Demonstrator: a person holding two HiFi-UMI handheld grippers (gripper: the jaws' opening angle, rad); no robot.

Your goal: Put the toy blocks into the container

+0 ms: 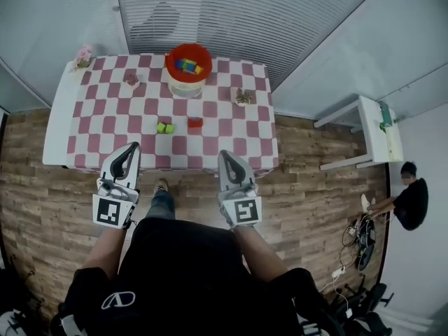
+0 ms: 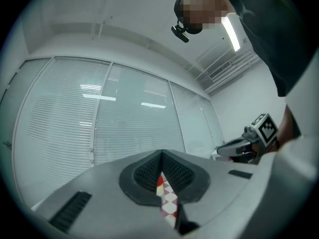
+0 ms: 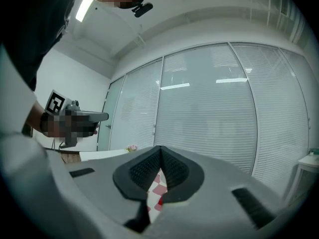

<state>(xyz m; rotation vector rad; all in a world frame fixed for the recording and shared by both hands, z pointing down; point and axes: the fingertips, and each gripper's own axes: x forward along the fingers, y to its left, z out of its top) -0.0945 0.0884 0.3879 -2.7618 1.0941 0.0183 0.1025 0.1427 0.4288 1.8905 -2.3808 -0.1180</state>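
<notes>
The green blocks (image 1: pixel 165 127) and the red block (image 1: pixel 194 123) look small, hard and light; probably smooth plastic or painted wood, so stiff enough to pinch firmly yet apt to slip if caught by a corner; best taken across two flat opposite faces, one block at a time. They lie near the middle of the checked table (image 1: pixel 105 110), the green pair just left of the red one; the red container (image 1: pixel 171 60), with some blocks already in it, stands at the far edge beyond them. The left claw (image 1: pixel 130 149) and the right claw (image 1: pixel 225 154) hover level at the near edge, both clenched on nothing; the blocks lie farther in, between the two claws' lines and well apart from either.
</notes>
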